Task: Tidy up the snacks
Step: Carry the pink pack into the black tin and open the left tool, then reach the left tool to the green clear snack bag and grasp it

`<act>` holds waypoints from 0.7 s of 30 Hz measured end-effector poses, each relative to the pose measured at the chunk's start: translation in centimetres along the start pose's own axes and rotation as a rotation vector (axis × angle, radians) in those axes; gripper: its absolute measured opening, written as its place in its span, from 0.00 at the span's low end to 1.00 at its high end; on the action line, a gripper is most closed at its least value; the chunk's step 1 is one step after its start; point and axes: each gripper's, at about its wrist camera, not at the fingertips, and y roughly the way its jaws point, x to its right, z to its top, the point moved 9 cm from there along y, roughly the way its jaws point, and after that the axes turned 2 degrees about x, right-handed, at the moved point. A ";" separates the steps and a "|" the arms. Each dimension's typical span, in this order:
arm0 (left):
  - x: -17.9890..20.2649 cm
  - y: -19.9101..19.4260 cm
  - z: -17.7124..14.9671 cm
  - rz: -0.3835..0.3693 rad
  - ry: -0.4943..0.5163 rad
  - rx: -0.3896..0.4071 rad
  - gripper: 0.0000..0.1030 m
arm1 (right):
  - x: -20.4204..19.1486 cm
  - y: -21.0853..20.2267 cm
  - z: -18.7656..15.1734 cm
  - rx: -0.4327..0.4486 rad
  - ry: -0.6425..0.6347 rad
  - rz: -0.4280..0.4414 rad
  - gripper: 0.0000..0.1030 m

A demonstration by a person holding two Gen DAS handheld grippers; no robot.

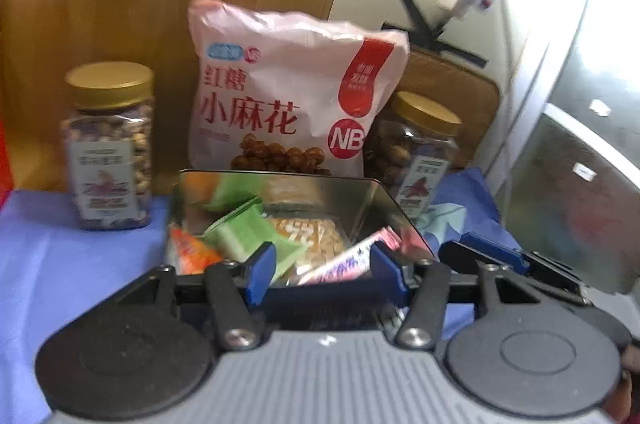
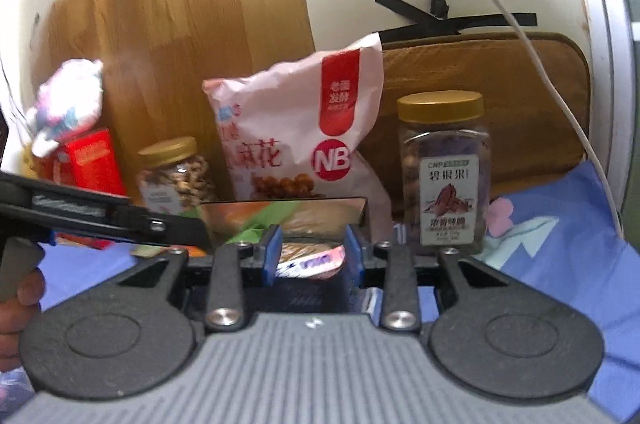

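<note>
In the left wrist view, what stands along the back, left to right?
Gold-lidded nut jar → pink snack bag → second gold-lidded jar, partly behind the bag's right edge. The open metal tin sits in front of them.

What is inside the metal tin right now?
The metal tin holds small wrapped snacks: green packets, an orange packet, a clear pack of pale sticks and a pink-and-white packet. Whatever lies beneath them, and the tin's near edge behind the left claw, is hidden.
</note>
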 end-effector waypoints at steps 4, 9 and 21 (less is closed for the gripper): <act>-1.7 -4.4 -3.4 -0.024 -0.013 -0.030 0.53 | -1.8 -2.9 -2.9 -0.087 0.030 0.117 0.37; -5.4 -7.7 -8.8 0.032 -0.081 -0.118 0.53 | -6.7 -5.5 -8.4 -0.246 -0.019 0.263 0.40; -9.7 -12.6 -13.8 0.033 -0.279 -0.141 0.53 | -18.3 -8.9 -14.4 -0.303 -0.447 0.393 0.44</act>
